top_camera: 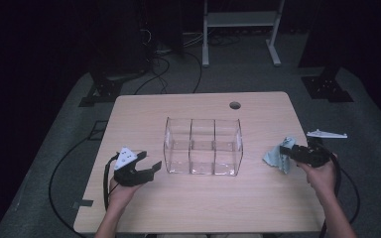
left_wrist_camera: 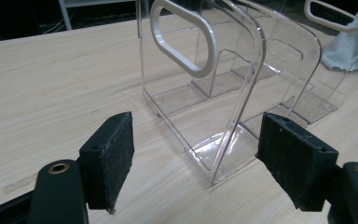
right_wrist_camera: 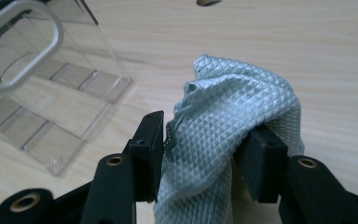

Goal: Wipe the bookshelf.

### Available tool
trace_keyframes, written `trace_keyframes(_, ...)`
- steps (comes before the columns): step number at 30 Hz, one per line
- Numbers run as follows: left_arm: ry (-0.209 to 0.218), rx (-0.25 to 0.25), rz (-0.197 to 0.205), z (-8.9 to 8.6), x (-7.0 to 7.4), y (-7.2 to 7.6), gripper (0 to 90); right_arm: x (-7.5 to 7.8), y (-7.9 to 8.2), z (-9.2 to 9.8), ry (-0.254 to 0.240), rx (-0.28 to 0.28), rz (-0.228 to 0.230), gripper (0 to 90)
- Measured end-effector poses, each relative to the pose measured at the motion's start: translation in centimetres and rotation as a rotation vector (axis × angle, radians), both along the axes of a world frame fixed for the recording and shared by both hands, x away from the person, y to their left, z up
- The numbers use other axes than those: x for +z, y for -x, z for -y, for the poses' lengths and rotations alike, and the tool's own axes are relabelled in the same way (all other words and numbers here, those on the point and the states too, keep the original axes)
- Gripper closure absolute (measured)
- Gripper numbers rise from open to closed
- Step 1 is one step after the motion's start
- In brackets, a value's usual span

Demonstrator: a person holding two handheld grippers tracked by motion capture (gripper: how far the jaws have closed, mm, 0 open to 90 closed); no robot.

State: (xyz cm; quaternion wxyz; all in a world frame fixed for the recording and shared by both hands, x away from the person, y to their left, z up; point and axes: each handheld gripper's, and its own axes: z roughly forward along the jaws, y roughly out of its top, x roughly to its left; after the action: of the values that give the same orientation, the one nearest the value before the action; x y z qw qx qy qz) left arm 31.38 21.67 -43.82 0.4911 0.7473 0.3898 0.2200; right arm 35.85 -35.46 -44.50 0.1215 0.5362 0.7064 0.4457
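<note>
A clear plastic organizer (top_camera: 203, 146) with three compartments stands in the middle of the wooden table (top_camera: 203, 203). My left gripper (top_camera: 151, 159) rests just left of it, open. In the left gripper view its jaws (left_wrist_camera: 198, 126) stand wide on either side of the organizer's near corner wall (left_wrist_camera: 242, 107) without touching it. A pale blue-green cloth (top_camera: 277, 153) lies bunched to the organizer's right. My right gripper (top_camera: 284, 152) is at the cloth. In the right gripper view the cloth (right_wrist_camera: 233, 98) bulges loosely between its parted jaws (right_wrist_camera: 205, 126).
A grey three-cornered plate (top_camera: 326, 134) lies at the table's right edge beyond my right hand. A cable hole (top_camera: 234, 105) sits near the far edge. Black cables (top_camera: 59, 173) trail over the floor on the left. A white metal frame (top_camera: 240, 29) stands behind.
</note>
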Motion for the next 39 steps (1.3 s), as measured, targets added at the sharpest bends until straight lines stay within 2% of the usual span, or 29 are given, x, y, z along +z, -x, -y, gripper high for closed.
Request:
trace_keyframes(4, -0.002, 0.0, -0.001, 0.1, 0.0, 0.0, 24.0, -0.9, 1.3, 1.2, -0.027, -0.007, -0.018, 52.1)
trace_keyframes(12, -0.008, 0.01, 0.001, 0.0, -0.1, 0.1, 20.4, -2.2, 4.1, 2.5, -0.009, 0.0, -0.037, 51.8)
trace_keyframes(20, -0.009, 0.004, 0.008, 0.1, 0.0, 0.3, 18.6, -1.0, 6.9, 2.1, 0.005, 0.035, 0.019, 51.5)
trace_keyframes(26, -0.016, 0.003, 0.006, -0.2, -0.1, 0.6, 17.4, -0.2, 7.0, 1.1, 0.005, 0.069, 0.051, 51.2)
trace_keyframes(39, -0.013, 0.035, -0.014, -1.8, -0.6, 1.2, 14.9, -0.2, 5.7, -1.9, 0.011, 0.142, 0.061, 48.5)
